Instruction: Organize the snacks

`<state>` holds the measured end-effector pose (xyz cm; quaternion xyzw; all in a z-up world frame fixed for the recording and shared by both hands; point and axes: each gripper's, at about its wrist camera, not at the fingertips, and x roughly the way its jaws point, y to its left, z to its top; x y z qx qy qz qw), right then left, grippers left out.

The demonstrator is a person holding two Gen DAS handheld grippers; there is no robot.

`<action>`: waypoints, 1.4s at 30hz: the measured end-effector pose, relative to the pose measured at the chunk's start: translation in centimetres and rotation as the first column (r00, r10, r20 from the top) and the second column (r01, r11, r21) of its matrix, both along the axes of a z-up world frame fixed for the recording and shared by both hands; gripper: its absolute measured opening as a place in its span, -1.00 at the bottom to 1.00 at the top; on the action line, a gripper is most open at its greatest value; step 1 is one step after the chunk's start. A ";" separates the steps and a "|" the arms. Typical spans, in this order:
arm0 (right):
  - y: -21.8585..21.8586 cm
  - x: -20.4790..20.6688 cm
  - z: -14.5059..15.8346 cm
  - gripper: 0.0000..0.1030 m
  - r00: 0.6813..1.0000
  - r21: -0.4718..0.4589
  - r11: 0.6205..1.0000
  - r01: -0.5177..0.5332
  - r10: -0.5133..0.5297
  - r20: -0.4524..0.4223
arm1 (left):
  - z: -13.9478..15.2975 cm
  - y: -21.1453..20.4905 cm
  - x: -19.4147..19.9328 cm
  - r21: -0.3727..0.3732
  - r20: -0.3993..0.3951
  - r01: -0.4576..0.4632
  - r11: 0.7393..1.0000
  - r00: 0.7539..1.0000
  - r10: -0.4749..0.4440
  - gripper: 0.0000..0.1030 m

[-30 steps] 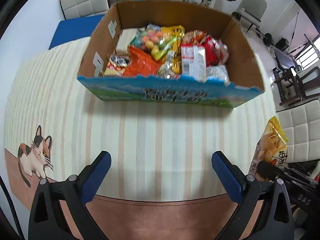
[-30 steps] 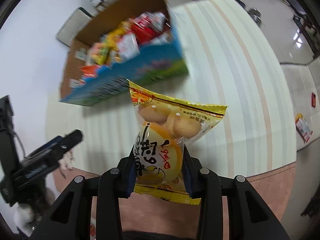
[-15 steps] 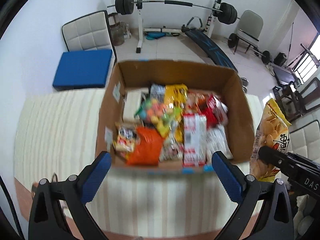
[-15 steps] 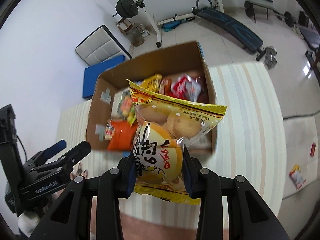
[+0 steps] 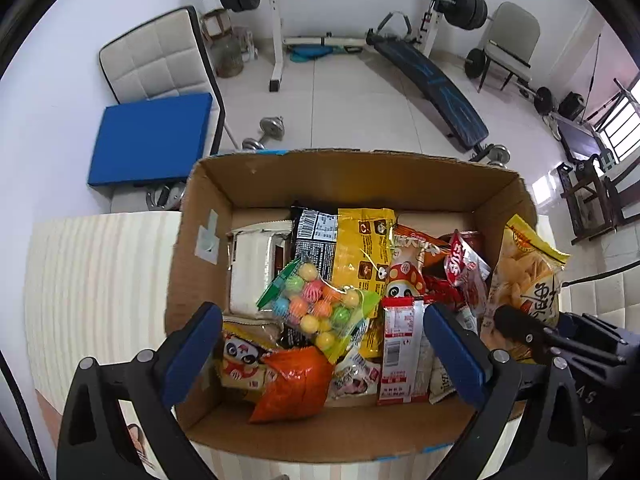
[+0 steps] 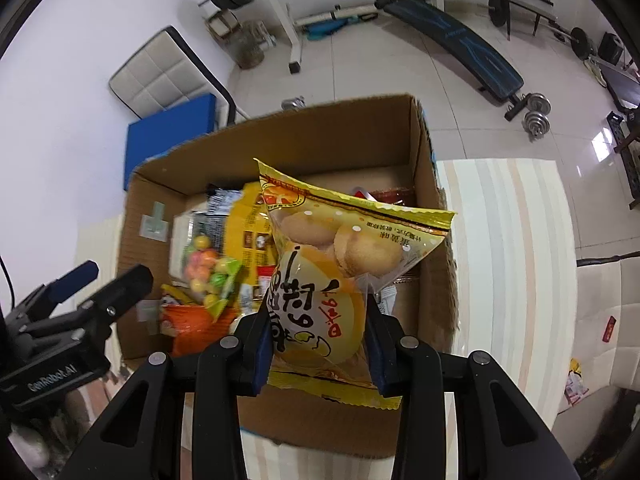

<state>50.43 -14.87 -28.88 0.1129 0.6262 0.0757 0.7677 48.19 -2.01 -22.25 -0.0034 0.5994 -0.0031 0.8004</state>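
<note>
The right gripper (image 6: 318, 320) pinches a yellow biscuit bag (image 6: 340, 264), its blue pads pressed on the bag's lower half from both sides, while the sealed top fans out toward 12 o'clock. The bag hangs over the open cardboard box (image 6: 312, 136), above the box's right part in the right wrist view; whether it touches anything inside cannot be told. The left gripper (image 5: 322, 350) hangs over the same box with its jaws spread wide and nothing between the pads. Under it the box is packed with snacks: a clear bag of coloured balls (image 5: 320, 304) at the centre, an orange packet (image 5: 294, 384) at 6 o'clock of that, a yellow packet (image 5: 362, 240) at 12 o'clock, and a red-and-white packet (image 5: 400, 352) toward 4 o'clock. In the left wrist view the biscuit bag appears at 3 o'clock, by the box's right wall. The box stands on a striped tablecloth (image 5: 100, 280).
</note>
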 end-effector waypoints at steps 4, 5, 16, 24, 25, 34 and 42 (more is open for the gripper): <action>-0.4 0.4 -1.4 -0.18 1.000 0.001 1.000 0.012 -0.012 -0.029 | -1.0 0.1 0.6 -0.013 -0.027 -0.007 1.000 1.000 0.006 1.00; -0.5 0.5 -1.6 -0.12 0.999 -0.007 1.000 0.018 -0.018 -0.030 | -1.2 0.1 0.6 -0.013 -0.032 -0.006 1.000 0.999 0.006 1.00; 0.0 -0.7 -1.0 0.79 1.000 -0.092 0.996 0.011 -0.013 -0.024 | -1.2 0.2 0.0 -0.013 -0.051 -0.007 1.000 0.999 0.007 1.00; -0.1 -2.5 0.2 0.85 1.000 -0.123 0.992 0.019 -0.019 -0.003 | -0.7 0.3 -1.5 -0.009 -0.052 -0.006 1.000 0.999 0.006 1.00; -0.1 -2.7 0.4 0.85 1.000 -0.127 0.992 0.021 -0.021 -0.001 | -0.6 0.3 -1.8 -0.010 -0.051 -0.007 1.000 0.999 0.006 1.00; -0.2 -5.5 3.0 0.86 0.999 -0.136 0.990 0.024 -0.018 0.039 | 1.2 0.6 -4.6 -0.017 -0.023 -0.017 1.000 1.000 0.017 1.00; -0.5 -10.4 7.3 0.86 0.992 -0.139 0.990 0.029 -0.012 0.125 | 5.3 0.7 -9.5 -0.022 0.059 -0.025 0.999 0.998 0.026 1.00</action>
